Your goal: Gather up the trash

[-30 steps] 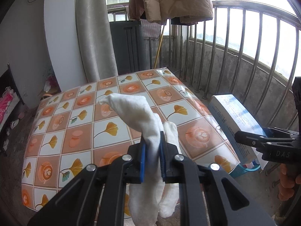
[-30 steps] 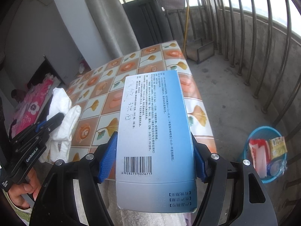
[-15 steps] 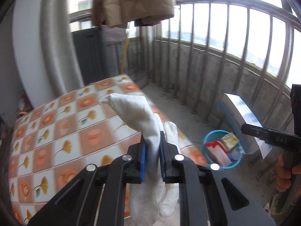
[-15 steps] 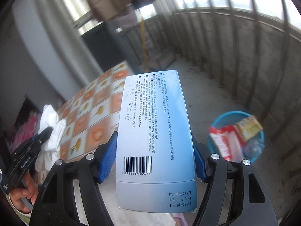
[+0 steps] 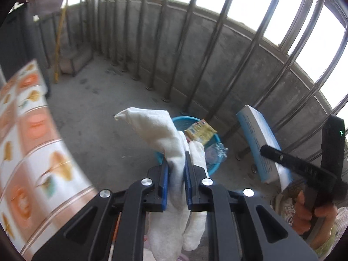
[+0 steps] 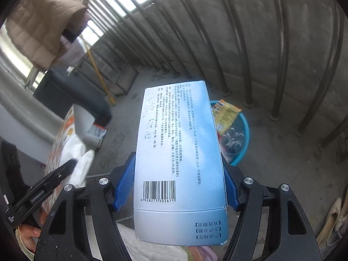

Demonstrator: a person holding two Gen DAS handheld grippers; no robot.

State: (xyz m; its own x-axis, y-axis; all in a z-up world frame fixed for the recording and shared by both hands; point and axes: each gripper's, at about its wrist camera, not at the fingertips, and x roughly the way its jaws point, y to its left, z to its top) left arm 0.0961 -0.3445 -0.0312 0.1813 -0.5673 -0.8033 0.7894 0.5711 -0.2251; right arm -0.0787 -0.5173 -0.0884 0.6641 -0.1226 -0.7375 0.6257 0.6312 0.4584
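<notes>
My left gripper [image 5: 175, 169] is shut on a crumpled white tissue [image 5: 161, 130] and holds it in the air, in front of a blue plastic basket [image 5: 214, 163] on the concrete floor. The basket [image 6: 243, 150] holds a yellow wrapper [image 5: 201, 130] and clear plastic. My right gripper [image 6: 175, 182] is shut on a light blue cardboard box [image 6: 178, 152] with a barcode, held above the floor to the left of the basket. The box [image 5: 258, 143] and right gripper also show at the right of the left wrist view. The tissue [image 6: 76, 154] shows at the left of the right wrist view.
The table with the orange and white patterned cloth [image 5: 26, 152] is at the left. A metal railing [image 5: 195, 54] on a low concrete wall runs behind the basket. A tan jacket [image 6: 39, 26] hangs at the upper left. A yellow-handled tool [image 6: 97, 74] leans by the wall.
Both grippers have swung right, away from the table and toward the basket on the floor. The tissue and the box stay gripped.
</notes>
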